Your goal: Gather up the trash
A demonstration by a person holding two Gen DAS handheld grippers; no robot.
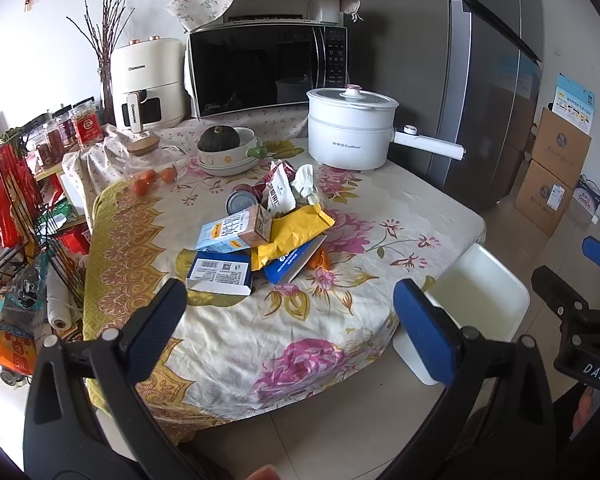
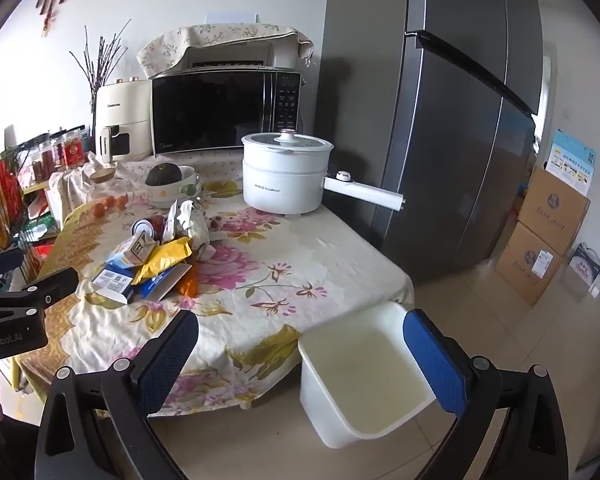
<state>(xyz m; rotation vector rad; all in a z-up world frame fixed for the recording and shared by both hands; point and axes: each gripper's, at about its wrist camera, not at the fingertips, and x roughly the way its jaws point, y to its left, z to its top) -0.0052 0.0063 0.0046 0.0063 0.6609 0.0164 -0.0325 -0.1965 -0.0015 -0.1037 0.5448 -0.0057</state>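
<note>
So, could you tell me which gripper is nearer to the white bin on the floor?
Right. The right gripper hangs just beside the white bin; the left gripper faces the table's trash pile, farther away.

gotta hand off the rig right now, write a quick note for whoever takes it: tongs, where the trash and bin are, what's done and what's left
Left tongs: open, empty, above the table's near edge.
Right tongs: open, empty, near the bin.
Trash pile: mid-table; cartons, yellow bag, can, tissue, wrappers.
Bin: white, on the floor at the table's near right corner, looks empty.
Done: nothing collected yet.
Left: move every piece into the bin.
</note>
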